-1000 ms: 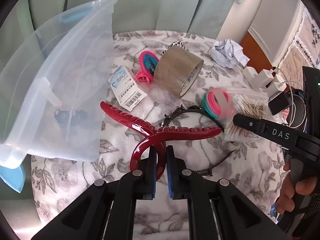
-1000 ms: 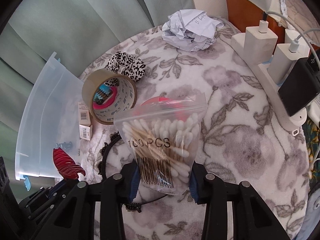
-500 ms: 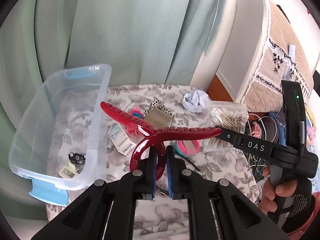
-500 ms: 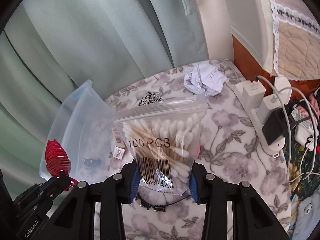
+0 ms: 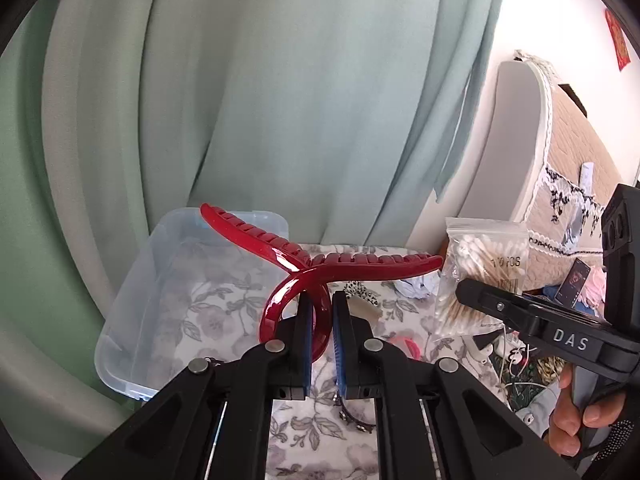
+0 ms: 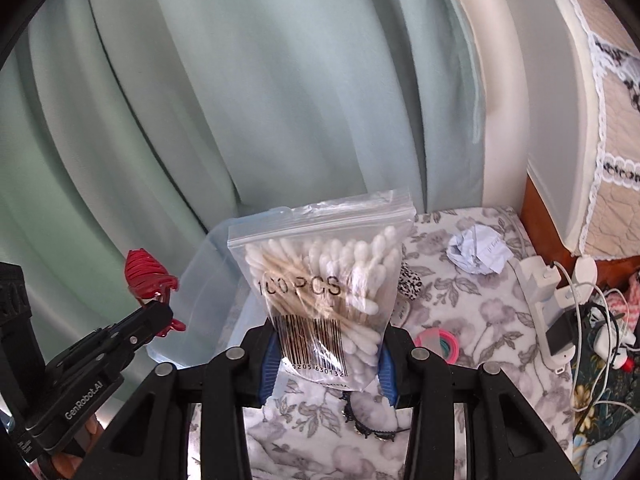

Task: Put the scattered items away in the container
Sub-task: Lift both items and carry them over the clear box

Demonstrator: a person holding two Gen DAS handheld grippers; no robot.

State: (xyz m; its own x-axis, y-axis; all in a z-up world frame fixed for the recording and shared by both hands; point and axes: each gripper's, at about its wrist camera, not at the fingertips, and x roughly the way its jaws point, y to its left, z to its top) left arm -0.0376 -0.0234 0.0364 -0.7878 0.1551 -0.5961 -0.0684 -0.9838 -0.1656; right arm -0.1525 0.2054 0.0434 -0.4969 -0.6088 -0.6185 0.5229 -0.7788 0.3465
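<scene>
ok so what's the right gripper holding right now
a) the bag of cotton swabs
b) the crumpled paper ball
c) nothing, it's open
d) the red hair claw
a: in the right wrist view the right gripper is shut on the bag of cotton swabs, pinching its lower end, while the red hair claw is in the left gripper.

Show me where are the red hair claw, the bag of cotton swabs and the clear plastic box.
red hair claw [image 5: 362, 261]: left wrist view, toothed arm.
bag of cotton swabs [image 6: 320, 280]: right wrist view, printed front.
clear plastic box [image 5: 132, 300]: left wrist view, left wall.
</scene>
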